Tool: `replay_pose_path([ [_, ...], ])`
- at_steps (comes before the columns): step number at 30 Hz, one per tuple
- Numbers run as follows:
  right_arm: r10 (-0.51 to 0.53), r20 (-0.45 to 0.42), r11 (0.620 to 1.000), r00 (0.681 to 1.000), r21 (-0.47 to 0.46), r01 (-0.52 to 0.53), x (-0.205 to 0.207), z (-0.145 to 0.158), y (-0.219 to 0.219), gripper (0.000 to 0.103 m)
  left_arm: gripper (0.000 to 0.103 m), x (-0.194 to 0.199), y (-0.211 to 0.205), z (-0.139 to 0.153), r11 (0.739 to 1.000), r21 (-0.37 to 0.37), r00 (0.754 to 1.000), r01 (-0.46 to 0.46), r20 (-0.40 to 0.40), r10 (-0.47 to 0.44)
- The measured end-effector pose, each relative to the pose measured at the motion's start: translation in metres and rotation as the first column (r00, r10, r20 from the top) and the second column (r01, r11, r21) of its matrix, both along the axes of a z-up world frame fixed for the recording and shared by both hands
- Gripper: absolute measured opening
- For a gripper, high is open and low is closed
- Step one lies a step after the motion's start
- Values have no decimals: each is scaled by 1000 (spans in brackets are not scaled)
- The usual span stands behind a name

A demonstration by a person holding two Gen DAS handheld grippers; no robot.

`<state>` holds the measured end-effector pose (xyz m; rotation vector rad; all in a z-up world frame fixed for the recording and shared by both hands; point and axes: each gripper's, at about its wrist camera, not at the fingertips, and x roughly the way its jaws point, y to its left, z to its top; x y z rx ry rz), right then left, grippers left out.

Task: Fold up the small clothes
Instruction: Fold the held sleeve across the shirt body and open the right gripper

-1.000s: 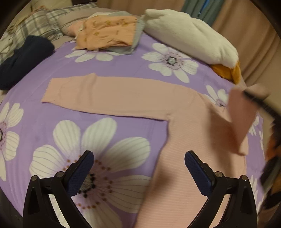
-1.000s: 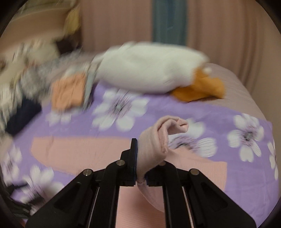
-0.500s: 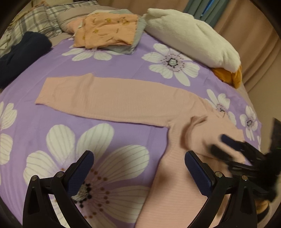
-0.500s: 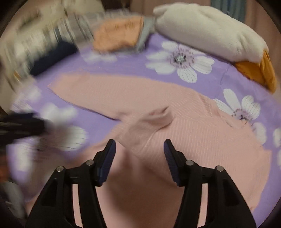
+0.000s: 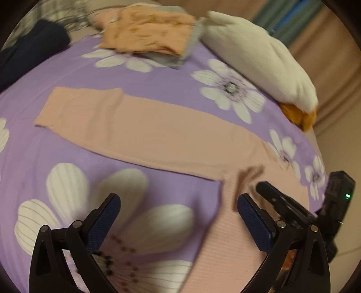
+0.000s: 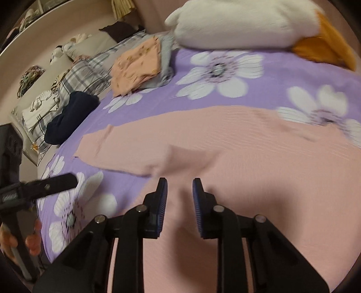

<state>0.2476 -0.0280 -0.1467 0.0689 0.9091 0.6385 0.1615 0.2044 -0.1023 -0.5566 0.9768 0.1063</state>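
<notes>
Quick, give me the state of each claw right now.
Left claw: open, empty, over the bedspread.
Right claw: just been closing, still gapped, gripping nothing, over the pink top.

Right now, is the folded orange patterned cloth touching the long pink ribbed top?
Apart. The left wrist view shows purple flowered bedspread between the orange cloth and the pink top.

I'm working in a home bedroom: a bed with a purple daisy-print cover, a white plush pillow at its far edge, plaid bedding and folded clothes beside that pillow, curtains behind it.
</notes>
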Motion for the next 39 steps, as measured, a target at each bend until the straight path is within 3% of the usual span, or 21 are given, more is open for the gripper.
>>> replay_pose_path([
  [5,-26,-56,992,998,-121,19,33,-32,41,23,102,-7,38,-5,995,-17,995,-99,-10,99],
  [7,-27,-57,995,998,-93,22,37,-28,43,25,102,-12,52,-7,991,-33,991,-133,-4,133],
  [10,-26,-59,999,998,19,28,28,-9,25,26,102,-18,77,-13,978,-94,983,-185,2,186],
  [13,-21,-7,999,1000,31,21,2,8,3,26,102,-23,97,-18,959,-157,971,-235,14,240],
  [24,-72,5,992,997,108,71,-48,9,-53,33,102,-21,151,-48,852,-416,927,-319,50,372],
  [34,-110,38,986,993,128,105,-59,14,-72,36,102,-3,164,-57,831,-449,902,-328,112,417],
  [39,-120,32,987,992,116,116,-60,10,-74,37,102,6,170,-57,833,-434,887,-343,142,439],
])
